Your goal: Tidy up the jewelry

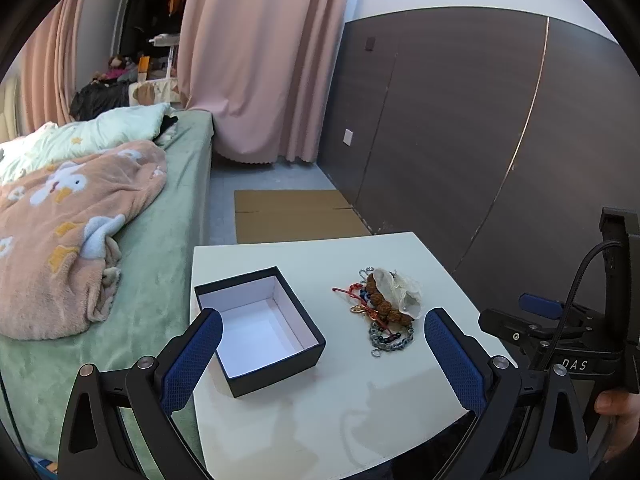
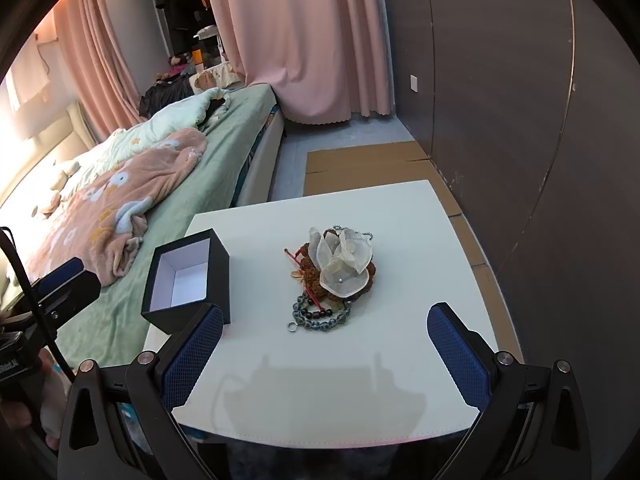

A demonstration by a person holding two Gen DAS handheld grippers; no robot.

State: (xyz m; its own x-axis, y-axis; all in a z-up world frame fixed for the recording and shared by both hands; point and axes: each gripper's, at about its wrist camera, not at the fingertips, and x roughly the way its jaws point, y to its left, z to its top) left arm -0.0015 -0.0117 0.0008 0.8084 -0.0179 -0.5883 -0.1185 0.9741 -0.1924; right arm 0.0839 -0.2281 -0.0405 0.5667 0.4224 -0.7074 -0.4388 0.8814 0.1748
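Both grippers, the left gripper point(image 1: 322, 334) and the right gripper point(image 2: 325, 330), hover low over the white tabletop point(image 2: 400, 216), jaws spread wide and holding nothing. The black box point(image 1: 260, 330) stands open and empty. The jewelry pile point(image 2: 332, 276) lies tangled beside it, untouched; all sorting appears left to do.
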